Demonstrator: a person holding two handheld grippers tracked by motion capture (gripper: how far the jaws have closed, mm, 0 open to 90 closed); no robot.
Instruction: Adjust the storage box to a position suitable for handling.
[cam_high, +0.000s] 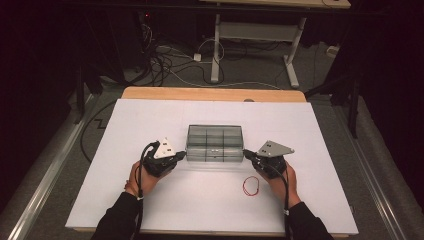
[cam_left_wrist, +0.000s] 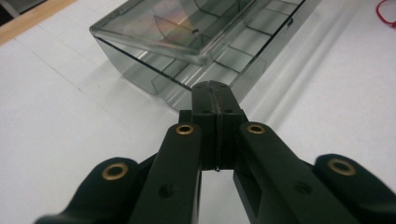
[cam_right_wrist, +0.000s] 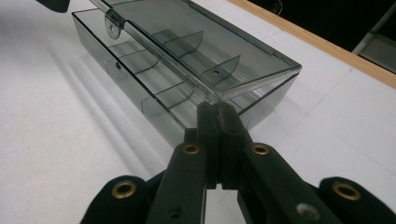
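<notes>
left jaws: left gripper (cam_left_wrist: 215, 100) has them pressed flat together, nothing between, tip right at the box's (cam_high: 214, 142) near left corner, under the lid's (cam_left_wrist: 154, 25) rim as far as I can tell

right jaws: same on the right gripper (cam_right_wrist: 218, 112), shut tight on nothing, tip poking at the seam where lid meets base at the right end

hands: left hand (cam_high: 139, 176) and right hand (cam_high: 283, 176) sit low at either end of the box, near the surface's (cam_high: 165, 210) front edge

box: smoky clear plastic organiser, roughly mid-surface, long side facing the person. Dividers split the base into small compartments and they look empty. Lid is propped up a crack along the front, with a small latch tab on it

band: red rubber band (cam_high: 250, 186) lying loose near the right hand, well apart from the box

what could go wrong: my guess, the box is light and slick, so prying with closed tips could skid it back instead of lifting the lid. If one side lifts harder, the lid twists, slips off a tip and snaps shut
</notes>
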